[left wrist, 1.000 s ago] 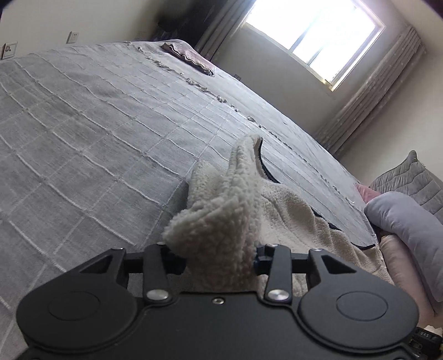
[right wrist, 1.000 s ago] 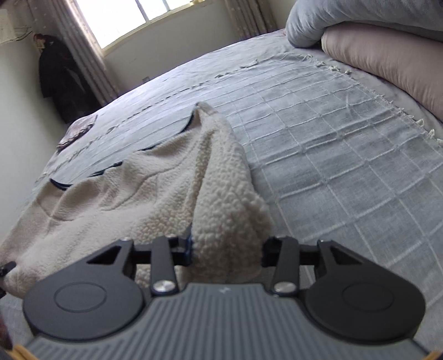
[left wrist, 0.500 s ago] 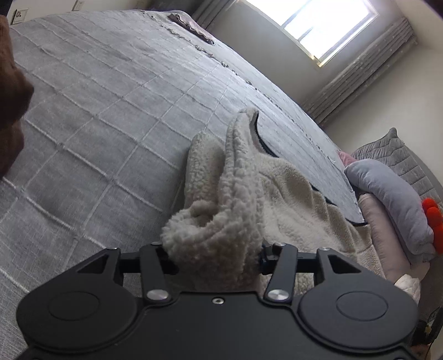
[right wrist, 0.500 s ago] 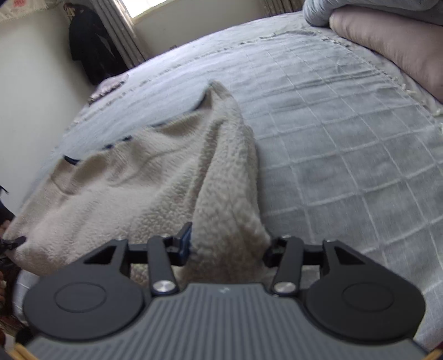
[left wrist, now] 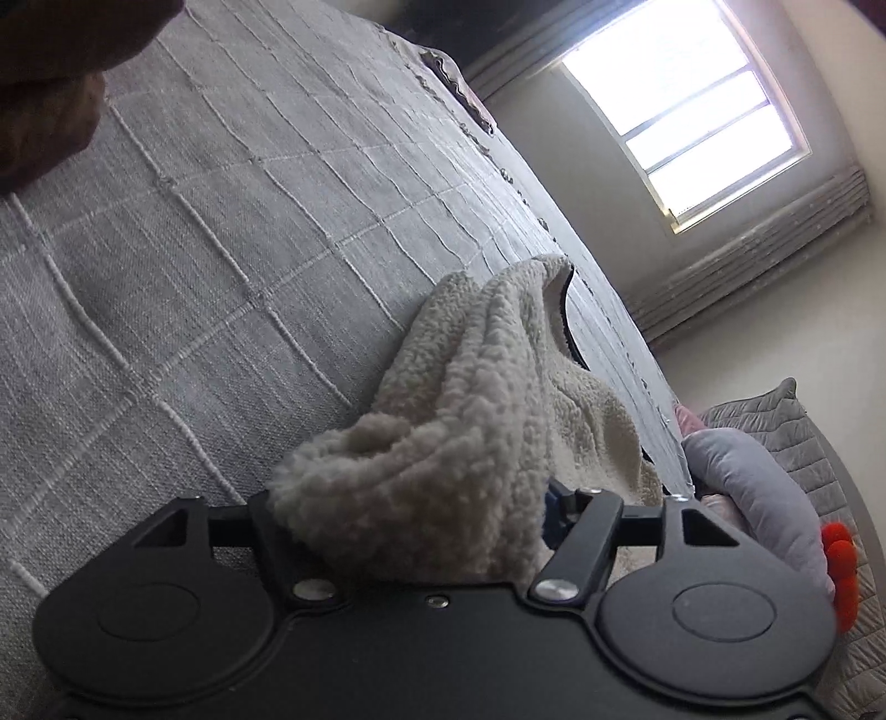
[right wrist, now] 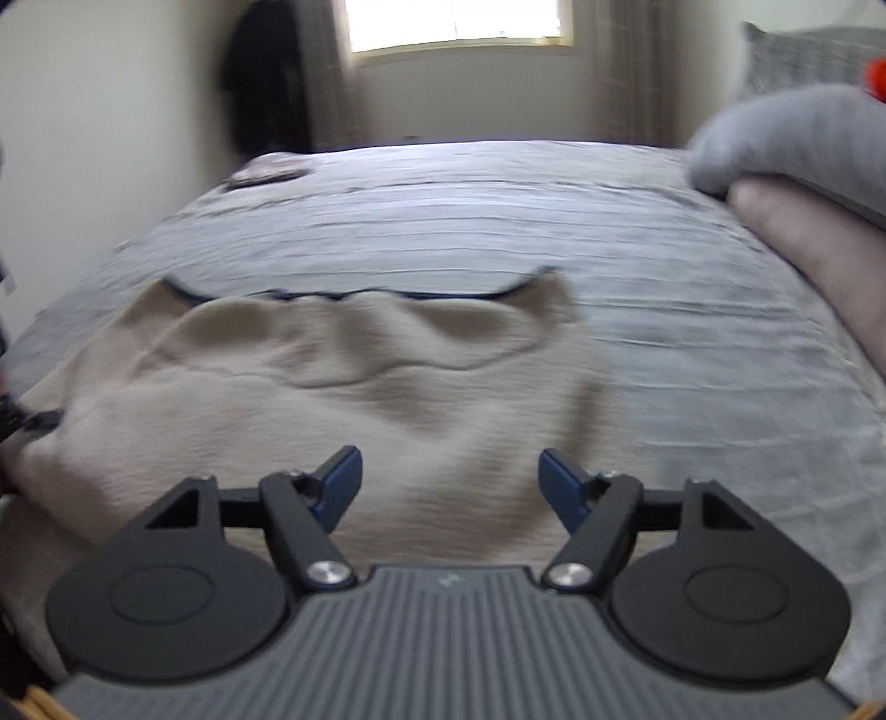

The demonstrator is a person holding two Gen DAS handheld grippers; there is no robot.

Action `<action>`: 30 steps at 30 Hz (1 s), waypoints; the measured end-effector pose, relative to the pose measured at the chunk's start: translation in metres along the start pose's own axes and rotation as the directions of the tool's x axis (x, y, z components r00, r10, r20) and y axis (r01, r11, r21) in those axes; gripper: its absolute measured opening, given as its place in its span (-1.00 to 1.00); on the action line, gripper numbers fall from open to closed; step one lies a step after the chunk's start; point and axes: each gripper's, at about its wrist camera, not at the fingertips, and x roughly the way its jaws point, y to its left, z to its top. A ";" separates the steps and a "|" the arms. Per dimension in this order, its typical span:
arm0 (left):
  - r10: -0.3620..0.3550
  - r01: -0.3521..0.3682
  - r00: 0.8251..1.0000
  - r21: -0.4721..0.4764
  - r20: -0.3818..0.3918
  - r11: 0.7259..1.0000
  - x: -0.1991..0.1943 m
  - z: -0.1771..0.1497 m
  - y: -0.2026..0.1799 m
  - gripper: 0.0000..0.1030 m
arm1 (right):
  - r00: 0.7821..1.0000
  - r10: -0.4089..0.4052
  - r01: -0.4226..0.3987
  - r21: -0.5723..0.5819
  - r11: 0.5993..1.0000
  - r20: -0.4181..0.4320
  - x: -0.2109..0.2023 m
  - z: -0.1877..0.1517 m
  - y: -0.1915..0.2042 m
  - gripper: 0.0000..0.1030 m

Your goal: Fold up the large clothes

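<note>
One garment: a cream fleece garment (right wrist: 332,387) lies spread across the near part of the grey bedspread (right wrist: 498,210), its dark-trimmed edge toward the window.
Progress: early, I would say; the fleece looks pulled out fairly flat with soft ripples, one end bunched, and no clean fold shows yet.
Left to do: lay the held end down, then make the folds.
Left gripper (left wrist: 410,515): pinching a thick bunch of the fleece (left wrist: 454,443), held low and rolled sideways, so the bed slants in its view.
Right gripper (right wrist: 449,482): fingers spread wide, gripping nothing, hovering level over the near edge of the fleece.
Around: grey and pink pillows (right wrist: 803,183) stacked at the right, window (right wrist: 459,22) beyond the bed.
</note>
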 end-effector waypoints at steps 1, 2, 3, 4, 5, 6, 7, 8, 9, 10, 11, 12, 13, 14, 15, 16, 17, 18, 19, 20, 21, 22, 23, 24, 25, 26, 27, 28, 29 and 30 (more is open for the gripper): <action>0.003 -0.003 1.000 0.010 0.010 1.000 0.000 0.002 -0.002 0.14 | 1.000 0.031 -0.031 -0.033 0.999 -0.005 0.006 0.001 0.014 0.16; 0.005 -0.005 1.000 0.022 0.019 1.000 -0.002 0.001 -0.004 0.08 | 0.998 0.064 -0.064 -0.072 0.995 -0.015 0.014 0.002 0.030 0.14; 0.007 -0.008 1.000 0.040 0.030 0.999 -0.005 -0.002 -0.007 0.07 | 0.996 0.084 -0.086 -0.101 0.991 -0.022 0.019 0.002 0.043 0.10; 0.010 -0.012 0.999 0.055 0.040 0.998 -0.006 -0.003 -0.010 0.03 | 0.994 0.102 -0.105 -0.127 0.986 -0.029 0.024 0.003 0.054 0.09; 0.015 -0.019 0.999 0.072 0.052 0.997 -0.008 -0.004 -0.013 0.01 | 0.992 0.121 -0.125 -0.154 0.980 -0.035 0.030 0.004 0.067 0.08; 0.021 -0.027 0.998 0.089 0.064 0.996 -0.009 -0.005 -0.018 0.00 | 0.990 0.136 -0.142 -0.173 0.975 -0.041 0.034 0.004 0.076 0.04; 0.024 -0.032 0.997 0.106 0.076 0.994 -0.011 -0.006 -0.022 -0.03 | 0.987 0.154 -0.162 -0.193 0.968 -0.054 0.040 0.004 0.086 -0.03; 0.024 -0.035 0.996 0.122 0.091 0.992 -0.013 -0.007 -0.026 -0.07 | 0.983 0.169 -0.181 -0.210 0.961 -0.071 0.045 0.003 0.094 -0.07; 0.018 -0.033 0.994 0.136 0.107 0.990 -0.017 -0.008 -0.029 -0.09 | 0.980 0.179 -0.195 -0.221 0.956 -0.089 0.051 0.002 0.100 -0.16; 0.008 -0.027 0.992 0.152 0.125 0.988 -0.019 -0.008 -0.035 -0.12 | 0.976 0.183 -0.207 -0.236 0.950 -0.122 0.059 -0.001 0.106 -0.22; -0.006 -0.019 0.989 0.172 0.146 0.985 -0.024 -0.009 -0.041 -0.14 | 0.974 0.169 -0.203 -0.250 0.947 -0.152 0.067 -0.005 0.112 -0.23; -0.021 -0.014 0.986 0.203 0.165 0.979 -0.028 -0.011 -0.049 -0.14 | 0.972 0.149 -0.195 -0.270 0.943 -0.181 0.076 -0.010 0.116 -0.23; -0.034 -0.014 0.982 0.249 0.187 0.968 -0.031 -0.015 -0.060 -0.15 | 0.972 0.135 -0.190 -0.303 0.934 -0.194 0.084 -0.017 0.120 -0.23; -0.054 -0.013 0.976 0.301 0.213 0.953 -0.035 -0.019 -0.073 -0.16 | 0.974 0.129 -0.186 -0.330 0.925 -0.188 0.089 -0.022 0.124 -0.24; -0.078 -0.007 0.970 0.345 0.232 0.939 -0.042 -0.022 -0.081 -0.16 | 0.973 0.129 -0.186 -0.324 0.927 -0.190 0.090 -0.022 0.124 -0.24; -0.103 0.004 0.964 0.377 0.245 0.926 -0.047 -0.024 -0.091 -0.17 | 0.971 0.130 -0.188 -0.307 0.933 -0.198 0.090 -0.020 0.123 -0.24; -0.134 0.022 0.959 0.403 0.251 0.915 -0.052 -0.027 -0.100 -0.17 | 0.971 0.130 -0.189 -0.305 0.933 -0.202 0.090 -0.020 0.123 -0.24; -0.163 0.043 0.955 0.426 0.249 0.904 -0.056 -0.028 -0.109 -0.17 | 0.970 0.131 -0.190 -0.309 0.932 -0.203 0.089 -0.020 0.123 -0.24; -0.188 0.062 0.951 0.448 0.244 0.892 -0.058 -0.030 -0.119 -0.17 | 0.970 0.133 -0.193 -0.305 0.933 -0.205 0.089 -0.020 0.122 -0.24; -0.210 0.076 0.948 0.469 0.239 0.880 -0.060 -0.033 -0.130 -0.17 | 0.969 0.137 -0.196 -0.297 0.935 -0.206 0.089 -0.020 0.121 -0.24; -0.232 0.095 0.945 0.485 0.231 0.869 -0.062 -0.035 -0.139 -0.17 | 0.968 0.142 -0.199 -0.288 0.937 -0.208 0.089 -0.019 0.120 -0.24; -0.253 0.114 0.942 0.501 0.218 0.858 -0.062 -0.038 -0.148 -0.17 | 0.967 0.147 -0.203 -0.279 0.939 -0.208 0.088 -0.019 0.118 -0.24; -0.271 0.130 0.940 0.518 0.208 0.845 -0.062 -0.041 -0.157 -0.17 | 0.966 0.154 -0.208 -0.269 0.940 -0.207 0.087 -0.020 0.117 -0.24; -0.285 0.141 0.938 0.533 0.199 0.834 -0.061 -0.045 -0.165 -0.17 | 0.966 0.159 -0.211 -0.265 0.941 -0.206 0.087 -0.020 0.116 -0.24; -0.303 0.156 0.935 0.549 0.186 0.821 -0.059 -0.049 -0.176 -0.17 | 0.965 0.165 -0.215 -0.258 0.942 -0.204 0.086 -0.019 0.115 -0.24; -0.315 0.169 0.933 0.562 0.173 0.810 -0.057 -0.054 -0.184 -0.17 | 0.965 0.172 -0.220 -0.252 0.943 -0.201 0.085 -0.019 0.114 -0.23; -0.330 0.183 0.931 0.580 0.157 0.794 -0.054 -0.059 -0.196 -0.17 | 0.963 0.182 -0.228 -0.245 0.942 -0.196 0.083 -0.019 0.112 -0.22; -0.342 0.195 0.929 0.598 0.143 0.777 -0.051 -0.064 -0.205 -0.17 | 0.962 0.198 -0.240 -0.236 0.942 -0.190 0.080 -0.018 0.109 -0.22; -0.356 0.207 0.926 0.616 0.128 0.760 -0.049 -0.071 -0.213 -0.17 | 0.959 0.217 -0.255 -0.219 0.942 -0.185 0.077 -0.017 0.104 -0.20; -0.367 0.218 0.924 0.632 0.112 0.743 -0.045 -0.077 -0.222 -0.17 | 0.951 0.251 -0.283 -0.185 0.941 -0.181 0.073 -0.014 0.095 -0.20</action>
